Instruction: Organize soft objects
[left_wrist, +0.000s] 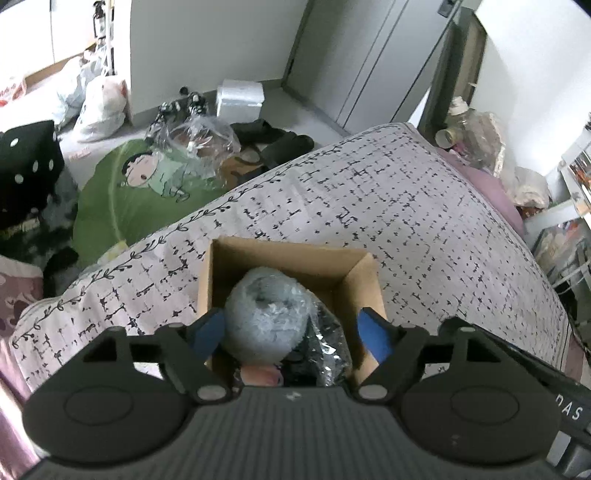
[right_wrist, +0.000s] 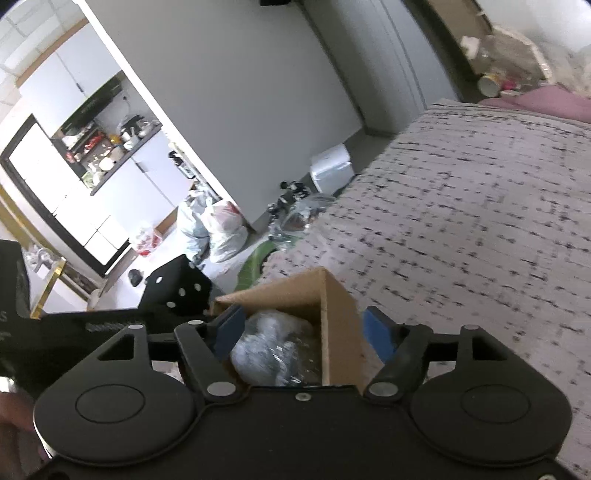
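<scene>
One cardboard box stood open-topped on the bed, directly ahead of and below both hand-held grippers. The left hand-held gripper was spread wide, its blue pads either side of one pale blue yarn ball wrapped in clear film; neither pad visibly pressed it, and nothing was gripped. The ball lay inside the box, against the near wall, with one dark film-wrapped item just beside it to the right and something pink beneath, too hidden to identify.

The right hand-held gripper was likewise wide open and empty, straddling the box's right wall: one pad inside the box, one outside. The wrapped bundle showed between, blurred.

The far half of the box interior was bare cardboard. Beyond and to the right of the box, the patterned bedcover ran unobstructed to its far edge. To the left, the bed edge dropped to a floor crowded with one green cushion, one black dotted cube and several filled plastic bags.
</scene>
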